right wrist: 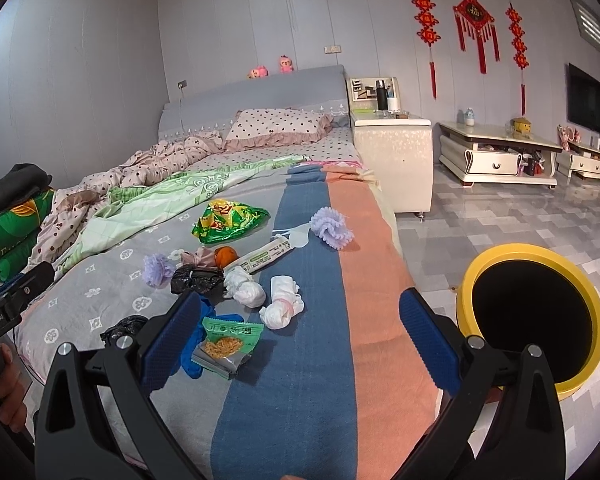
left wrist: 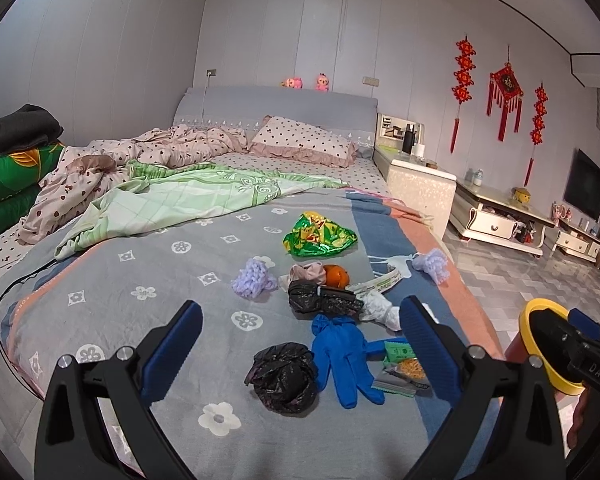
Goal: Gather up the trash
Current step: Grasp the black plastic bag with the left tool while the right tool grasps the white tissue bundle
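On the left wrist view, the left gripper [left wrist: 300, 320] hangs above the foot of the bed [left wrist: 100, 280] with its jaws spread wide and nothing between them. Framed by the fingers lie a crumpled black bag [left wrist: 283, 376], a blue glove [left wrist: 342, 354] and a snack packet [left wrist: 402, 372], the packet partly covered by the right finger. Farther up sit a second black bag [left wrist: 322, 300], an orange [left wrist: 336, 275] half hidden behind it, a purple puff [left wrist: 252, 280] and a green foil bag [left wrist: 320, 236]. Another purple puff [left wrist: 434, 264] rests near the bed's right edge. At far right the right gripper [left wrist: 580, 344] covers most of the yellow bin [left wrist: 534, 344], so its opening is hard to make out.

From the right wrist view, the right gripper [right wrist: 300, 316] is likewise wide open and holds nothing, above the blue and pink stripes of the blanket [right wrist: 308, 380]. Its left finger hides part of the blue glove [right wrist: 192, 360] and touches the edge of the snack packet [right wrist: 226, 344]. Two white wads [right wrist: 244, 290] [right wrist: 282, 306] lie just beyond. The bin [right wrist: 466, 292] stands on the tiled floor [right wrist: 500, 216] just beside the bed edge, its lower rim cut by the right finger. The left gripper [right wrist: 12, 300] is clipped by the left border. The striped strip is bare, and the floor to the right is open.
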Demonstrator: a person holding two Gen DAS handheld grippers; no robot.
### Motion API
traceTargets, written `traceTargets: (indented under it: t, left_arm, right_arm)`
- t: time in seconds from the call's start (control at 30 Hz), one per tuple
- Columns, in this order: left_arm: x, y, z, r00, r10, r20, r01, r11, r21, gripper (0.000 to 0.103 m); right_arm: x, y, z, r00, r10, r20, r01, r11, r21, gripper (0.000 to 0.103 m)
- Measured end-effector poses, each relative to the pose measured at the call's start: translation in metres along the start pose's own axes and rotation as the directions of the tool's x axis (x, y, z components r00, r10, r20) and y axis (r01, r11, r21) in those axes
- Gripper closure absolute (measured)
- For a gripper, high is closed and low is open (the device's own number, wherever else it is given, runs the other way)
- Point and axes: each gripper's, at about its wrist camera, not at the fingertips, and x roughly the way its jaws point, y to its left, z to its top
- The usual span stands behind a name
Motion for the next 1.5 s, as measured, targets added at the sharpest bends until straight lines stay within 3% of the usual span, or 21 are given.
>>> traceTargets:
  t: [0.23, 0.43, 0.53, 0.73, 0.9, 1.33, 1.43, 1.5]
  left_arm:
    - [0.031, 0.013, -0.013, 0.992, -0.031, -0.121, 0.034, 0.999, 0.022, 0.008]
    - [0.067, 0.042, -0.033, 0.963, -0.065, -0.263, 0.058, 0.998, -0.033, 0.008]
    - [0.080, 0.054, -0.040, 0.953, -0.061, -0.298, 0.045, 0.997, -0.061, 0.008]
    - [0.111, 0.056, -0.043, 0.928, -0.042, -0.369, 0.043, 0.999, -0.007, 0.008]
    - [0.126, 0.055, -0.036, 0.933, -0.053, -0.356, 0.067, 0.997, 0.027, 0.008]
    - [0.155, 0.042, -0.041, 0.916, -0.119, -0.384, 0.167, 0.981, 0.095, 0.008]
    - [0.157, 0.034, -0.045, 0.912, -0.134, -0.387, 0.198, 0.972, 0.129, 0.015]
    - [0.158, 0.029, -0.046, 0.907, -0.148, -0.395, 0.219, 0.965, 0.142, 0.030]
  right_arm:
    - [0.032, -0.010, 0.017, 0.997, 0.013, -0.076, -0.013, 1.000, -0.005, 0.008]
    - [0.081, -0.012, 0.026, 0.981, 0.058, -0.186, -0.063, 0.998, -0.021, 0.008]
    - [0.107, -0.009, 0.027, 0.971, 0.065, -0.232, -0.074, 0.997, -0.032, 0.008]
    - [0.160, -0.002, 0.027, 0.945, 0.043, -0.324, -0.068, 0.995, -0.068, 0.008]
    - [0.198, 0.000, 0.025, 0.919, 0.027, -0.394, -0.067, 0.994, -0.089, 0.008]
    - [0.247, 0.008, 0.010, 0.870, 0.038, -0.492, -0.099, 0.990, -0.098, 0.011]
    - [0.252, 0.007, 0.008, 0.863, 0.036, -0.505, -0.093, 0.992, -0.089, 0.025]
    - [0.255, 0.007, 0.007, 0.861, 0.028, -0.508, -0.086, 0.992, -0.092, 0.030]
